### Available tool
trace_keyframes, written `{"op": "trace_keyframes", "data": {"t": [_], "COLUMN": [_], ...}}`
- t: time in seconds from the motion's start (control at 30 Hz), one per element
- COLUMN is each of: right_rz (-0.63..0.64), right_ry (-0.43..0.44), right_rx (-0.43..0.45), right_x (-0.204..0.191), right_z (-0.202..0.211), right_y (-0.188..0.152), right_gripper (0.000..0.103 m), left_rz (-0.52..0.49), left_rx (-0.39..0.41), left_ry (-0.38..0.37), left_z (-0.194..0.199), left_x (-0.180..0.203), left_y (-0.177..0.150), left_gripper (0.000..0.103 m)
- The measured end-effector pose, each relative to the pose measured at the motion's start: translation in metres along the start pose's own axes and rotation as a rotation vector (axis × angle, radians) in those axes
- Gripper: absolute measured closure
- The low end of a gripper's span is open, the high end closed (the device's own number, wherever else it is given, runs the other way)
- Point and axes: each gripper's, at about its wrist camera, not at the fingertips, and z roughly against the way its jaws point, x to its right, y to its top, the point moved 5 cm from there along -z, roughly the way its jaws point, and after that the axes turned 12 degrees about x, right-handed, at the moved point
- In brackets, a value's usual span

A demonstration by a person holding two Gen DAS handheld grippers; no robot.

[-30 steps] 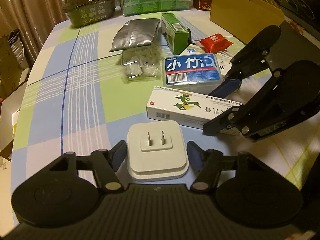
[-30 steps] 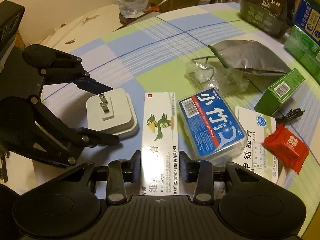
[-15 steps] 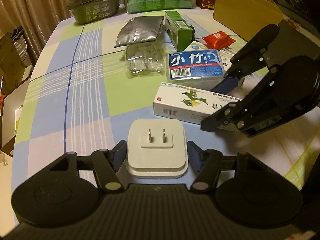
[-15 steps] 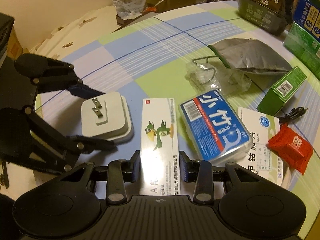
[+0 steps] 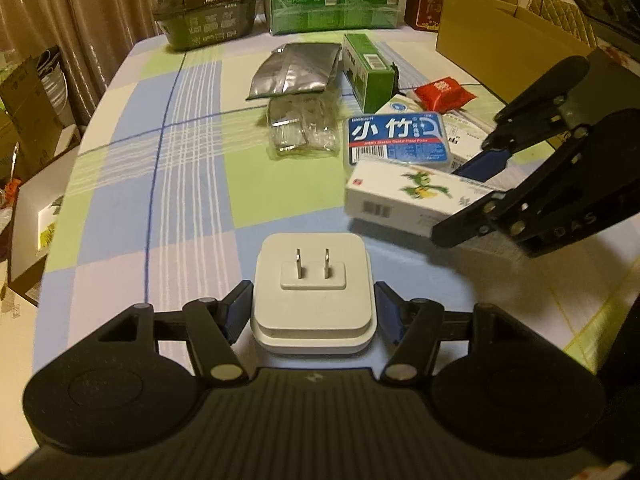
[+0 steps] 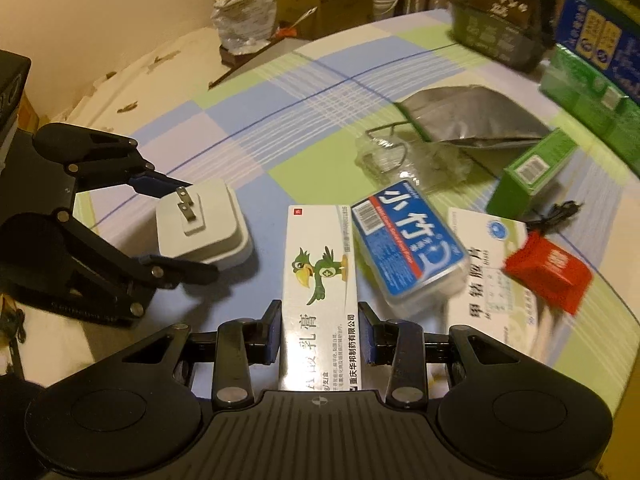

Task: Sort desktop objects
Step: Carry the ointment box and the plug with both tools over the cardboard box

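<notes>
A white plug adapter (image 5: 314,300) with its two prongs up sits between the fingers of my left gripper (image 5: 312,304), whose pads press its sides; in the right wrist view the adapter (image 6: 204,228) looks tilted just above the checked tablecloth. My right gripper (image 6: 320,320) is shut on the near end of a long white ointment box (image 6: 320,264) printed with a green bird. In the left wrist view that box (image 5: 404,196) hangs a little above the cloth with a shadow under it, with the right gripper (image 5: 452,204) at its right end.
A blue floss-pick box (image 6: 408,240) lies on a white medicine box (image 6: 492,276), beside a red packet (image 6: 548,276). Behind are a green box (image 5: 368,72), silver pouch (image 5: 296,70) and clear bag of clips (image 5: 300,132). A cardboard box (image 5: 500,36) stands far right; packs (image 5: 336,12) line the far edge.
The ointment box has risen off the tablecloth in my right gripper and tilted slightly. The adapter stays between my left gripper's fingers, which have hardly moved.
</notes>
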Motion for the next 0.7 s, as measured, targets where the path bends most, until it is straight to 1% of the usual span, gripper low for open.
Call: {"op": "trace_keyframes", "data": {"t": [0.2,0.37,0.53,0.7], "right_rz": [-0.054,-0.138,-0.233,-0.307], "right_ry": [-0.054,-0.149,-0.274,-0.402], "right_rx": [0.075,0.143,0.19,0.224], "right_x": [0.01,0.041,0.089,0.14], "right_z": [0.053,0.115,0.176,0.236], "right_y": [0.002,-0.001,-0.006,-0.021], "right_gripper": [0.068,0.068,0.068,0.068], "left_rz": [0.003,-0.005,-0.011,-0.042], "left_rx": [0.025,0.064,0.111,0.147], "left_ry": [0.013,0.0,-0.043,-0.111], "left_z": [0.024,0.043,0.05,0.039], "left_x": [0.01,0.034,0.079,0.142], "left_y": [0.021,0.051,0.089,0.13], "left_gripper": [0.043,0.043,0.043,0.043]}}
